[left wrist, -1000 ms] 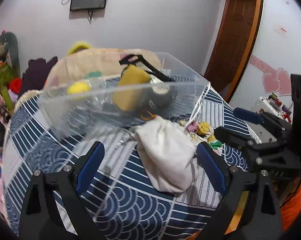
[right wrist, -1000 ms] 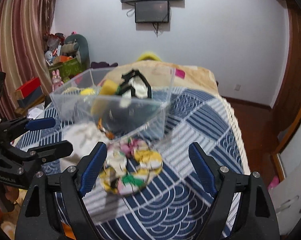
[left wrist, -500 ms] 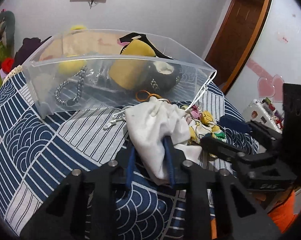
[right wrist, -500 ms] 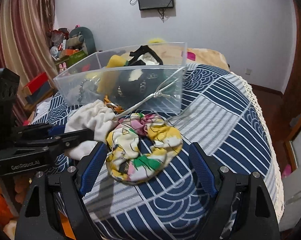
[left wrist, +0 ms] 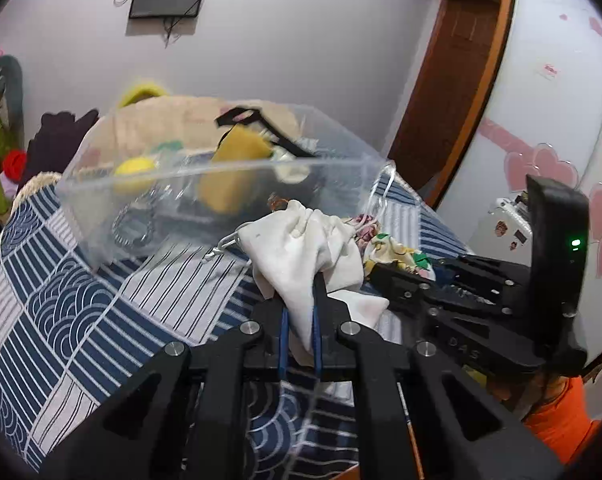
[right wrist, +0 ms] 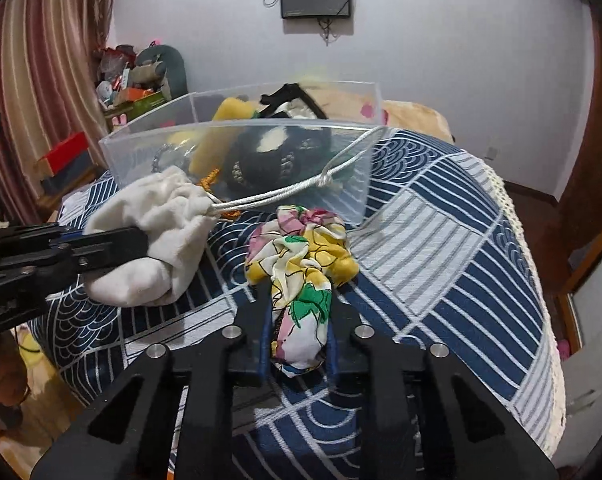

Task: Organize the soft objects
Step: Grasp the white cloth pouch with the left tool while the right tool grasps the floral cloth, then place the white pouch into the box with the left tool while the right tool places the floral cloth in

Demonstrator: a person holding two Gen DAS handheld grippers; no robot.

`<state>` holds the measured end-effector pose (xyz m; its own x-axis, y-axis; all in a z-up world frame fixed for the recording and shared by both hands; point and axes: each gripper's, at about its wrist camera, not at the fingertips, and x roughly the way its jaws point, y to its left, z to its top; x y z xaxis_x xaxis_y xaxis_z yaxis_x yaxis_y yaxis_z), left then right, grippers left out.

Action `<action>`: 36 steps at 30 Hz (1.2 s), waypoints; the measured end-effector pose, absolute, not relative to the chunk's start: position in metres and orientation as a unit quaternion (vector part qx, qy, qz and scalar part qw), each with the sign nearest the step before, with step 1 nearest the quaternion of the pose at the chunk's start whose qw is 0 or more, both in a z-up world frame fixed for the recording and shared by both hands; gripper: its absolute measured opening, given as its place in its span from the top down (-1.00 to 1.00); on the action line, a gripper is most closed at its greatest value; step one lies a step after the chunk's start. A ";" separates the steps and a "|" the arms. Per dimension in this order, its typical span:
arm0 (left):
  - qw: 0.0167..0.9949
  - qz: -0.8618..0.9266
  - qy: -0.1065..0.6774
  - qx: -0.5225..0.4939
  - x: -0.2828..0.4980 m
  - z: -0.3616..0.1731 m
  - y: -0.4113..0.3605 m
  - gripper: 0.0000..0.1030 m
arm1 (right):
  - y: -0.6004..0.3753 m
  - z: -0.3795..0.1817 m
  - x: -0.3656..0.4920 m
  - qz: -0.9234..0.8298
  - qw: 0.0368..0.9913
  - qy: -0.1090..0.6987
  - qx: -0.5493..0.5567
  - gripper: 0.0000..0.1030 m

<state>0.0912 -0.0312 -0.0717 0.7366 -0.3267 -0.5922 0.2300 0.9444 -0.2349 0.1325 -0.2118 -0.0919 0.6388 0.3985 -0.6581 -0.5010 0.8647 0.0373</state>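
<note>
My left gripper is shut on a white drawstring pouch and holds it just above the blue patterned cloth; it also shows in the right wrist view. Its cord trails to the corner of the clear plastic bin. My right gripper is shut on a floral scrunchie in front of the bin. The bin holds a yellow sponge, a black bag and a beaded chain.
The round table's edge drops off at the right with wooden floor beyond. A bed with a beige blanket lies behind the bin. Cluttered shelves and a curtain stand at the left. A wooden door is at the right.
Both grippers have gone from wide open to shut. The left one closed on the pouch first and has lifted it; the right one has closed on the scrunchie.
</note>
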 end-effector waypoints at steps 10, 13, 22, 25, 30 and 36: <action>0.943 -0.163 0.283 -0.070 0.074 -0.033 -0.034 0.83 | -0.231 -0.067 0.122 0.221 0.924 0.306 -0.062 0.66; 0.948 -0.157 0.267 -0.075 0.065 -0.022 -0.026 0.83 | -0.233 -0.060 0.120 0.218 0.929 0.295 -0.059 0.66; 0.953 -0.125 0.256 -0.104 0.054 -0.013 0.010 0.84 | -0.225 -0.041 0.119 0.218 0.935 0.271 -0.064 0.65; 0.947 -0.130 0.272 -0.115 0.059 -0.020 0.013 0.84 | -0.223 -0.040 0.120 0.217 0.936 0.270 -0.065 0.65; 0.937 -0.150 0.298 -0.105 0.068 -0.037 -0.004 0.84 | -0.226 -0.039 0.120 0.212 0.938 0.268 -0.063 0.65; 0.929 -0.169 0.322 -0.074 0.066 -0.055 -0.029 0.84 | -0.235 -0.035 0.120 0.196 0.942 0.266 -0.058 0.65</action>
<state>0.0659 -0.0294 -0.0555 0.7364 -0.3605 -0.5725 0.2657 0.9323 -0.2454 0.1203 -0.2354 -0.0354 0.7824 0.3379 -0.5231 -0.3993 0.9168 -0.0049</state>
